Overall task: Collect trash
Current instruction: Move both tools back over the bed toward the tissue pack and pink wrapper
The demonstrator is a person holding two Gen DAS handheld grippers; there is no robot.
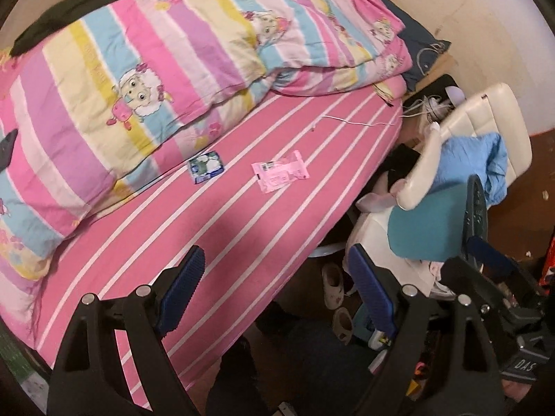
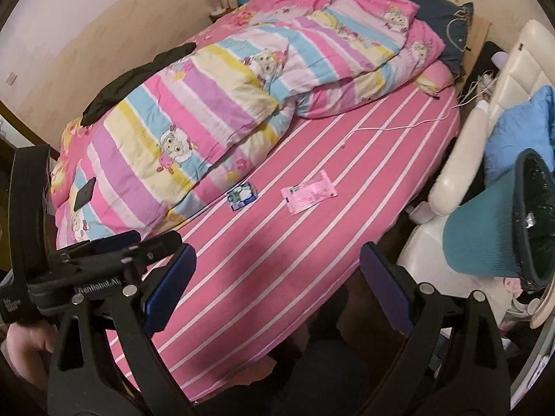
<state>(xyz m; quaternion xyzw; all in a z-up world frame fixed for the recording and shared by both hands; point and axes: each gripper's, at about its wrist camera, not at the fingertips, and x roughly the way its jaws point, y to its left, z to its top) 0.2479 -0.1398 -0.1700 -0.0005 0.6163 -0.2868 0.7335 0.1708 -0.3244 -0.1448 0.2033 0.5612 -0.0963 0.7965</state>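
Pink wrapper (image 1: 280, 175) lies flat on the striped bed (image 1: 215, 242).

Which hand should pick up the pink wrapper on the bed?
Probably the left. Its open tool is over the bed sheet, facing the pink wrapper; the right tool is nearer the teal bin.

left tool (image 1: 274, 287) open, empty | pink wrapper (image 1: 280, 175), blue packet (image 1: 205, 166) on bed (image 1: 215, 242)

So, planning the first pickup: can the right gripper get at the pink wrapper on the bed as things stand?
Probably yes. The pink wrapper lies flat on bare striped sheet, nothing between it and the right gripper, whose jaws stand open and empty.
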